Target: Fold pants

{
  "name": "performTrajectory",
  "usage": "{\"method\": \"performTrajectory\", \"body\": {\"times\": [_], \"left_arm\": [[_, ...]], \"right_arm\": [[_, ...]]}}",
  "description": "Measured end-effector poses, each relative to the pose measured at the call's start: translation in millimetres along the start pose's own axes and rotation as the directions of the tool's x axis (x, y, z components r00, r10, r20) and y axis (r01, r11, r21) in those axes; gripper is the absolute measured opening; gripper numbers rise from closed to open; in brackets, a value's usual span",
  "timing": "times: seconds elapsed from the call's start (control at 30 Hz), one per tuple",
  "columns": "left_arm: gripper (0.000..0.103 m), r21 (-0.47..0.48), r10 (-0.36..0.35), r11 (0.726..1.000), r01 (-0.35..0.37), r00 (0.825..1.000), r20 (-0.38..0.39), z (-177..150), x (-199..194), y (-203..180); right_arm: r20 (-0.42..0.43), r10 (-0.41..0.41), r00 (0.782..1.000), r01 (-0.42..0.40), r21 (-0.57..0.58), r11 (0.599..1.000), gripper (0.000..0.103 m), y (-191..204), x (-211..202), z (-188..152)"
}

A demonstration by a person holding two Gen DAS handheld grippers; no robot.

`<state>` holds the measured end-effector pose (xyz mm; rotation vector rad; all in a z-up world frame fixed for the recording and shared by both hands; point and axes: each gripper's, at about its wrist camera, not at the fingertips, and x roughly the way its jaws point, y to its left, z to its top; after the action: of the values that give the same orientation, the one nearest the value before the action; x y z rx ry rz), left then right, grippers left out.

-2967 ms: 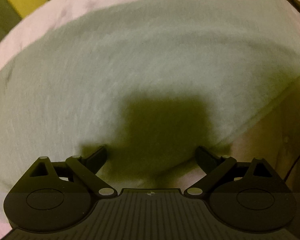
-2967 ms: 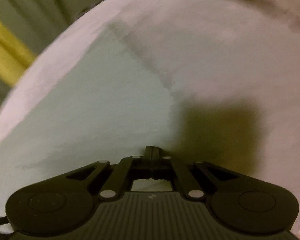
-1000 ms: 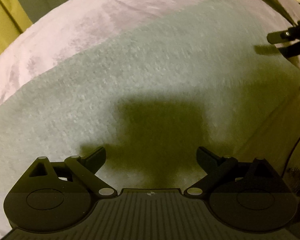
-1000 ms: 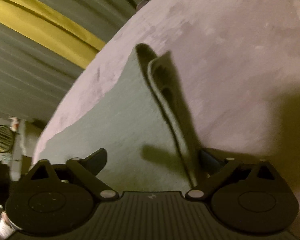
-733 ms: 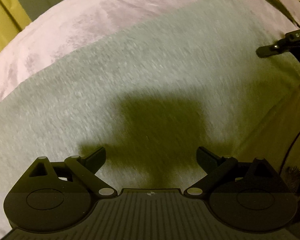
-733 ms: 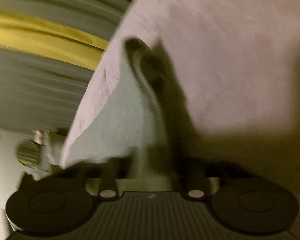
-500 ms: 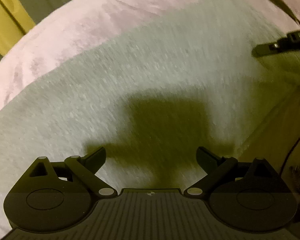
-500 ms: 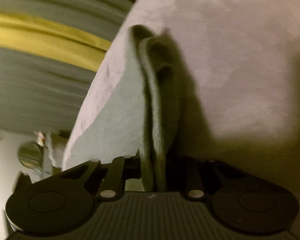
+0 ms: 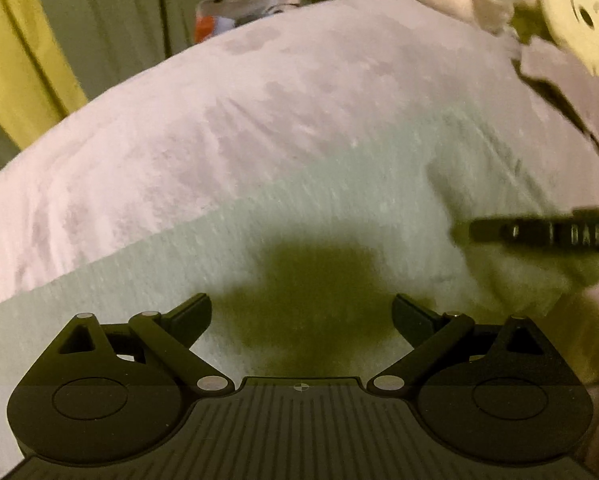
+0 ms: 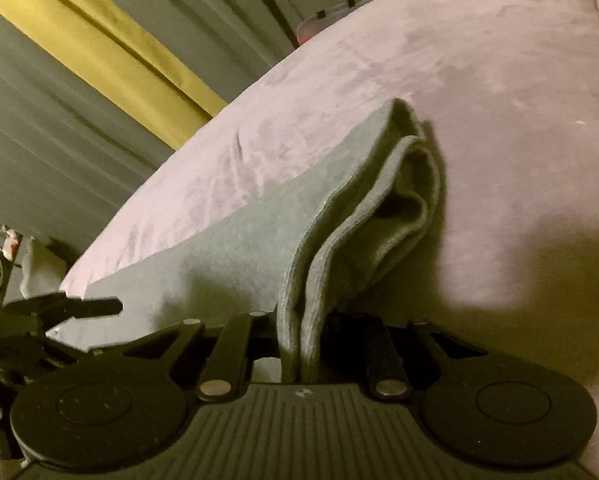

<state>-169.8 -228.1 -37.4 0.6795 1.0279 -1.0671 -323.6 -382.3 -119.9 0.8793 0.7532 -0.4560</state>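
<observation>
Now that our right claw has pinched the pants edge (doubled layers, lower centre), the fold can start; left claw stays spread.

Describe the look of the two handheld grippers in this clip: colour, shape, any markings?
Both are matte black plastic. The left gripper and right gripper each show a ribbed centre plate with a small crosshair mark, two round discs at the sides, and linkage bars with silver pivot pins. Pale lettering, too blurred to read fully, runs along the right gripper's finger in the left wrist view.
</observation>
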Motion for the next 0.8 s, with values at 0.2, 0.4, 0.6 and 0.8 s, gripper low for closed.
{"method": "performTrajectory", "body": {"times": [0.2,0.4,0.6,0.8], "left_arm": [[0.1,-0.066,-0.011,0.998,0.012,1.0,0.013,-9.4,-8.2,31.9],[0.1,-0.155,0.007,0.988,-0.005,1.0,0.011,-29.7,-19.1,73.8],[0.1,-0.28,0.073,0.958,-0.064,0.997,0.022,-80.0,-42.2,139.3],[0.1,-0.473,0.102,0.877,-0.081,0.995,0.017,-145.6,-62.1,208.2]], "right_arm": [[0.029,0.008,1.0,-0.006,-0.085,0.996,0.014,37.1,-0.1,7.0],[0.029,0.003,1.0,0.001,-0.155,0.988,0.014,78.2,10.9,19.0],[-0.041,0.021,0.999,-0.033,-0.338,0.941,0.014,157.7,30.3,27.2],[-0.18,-0.024,0.983,-0.079,-0.546,0.834,0.014,258.6,85.6,9.8]]}}
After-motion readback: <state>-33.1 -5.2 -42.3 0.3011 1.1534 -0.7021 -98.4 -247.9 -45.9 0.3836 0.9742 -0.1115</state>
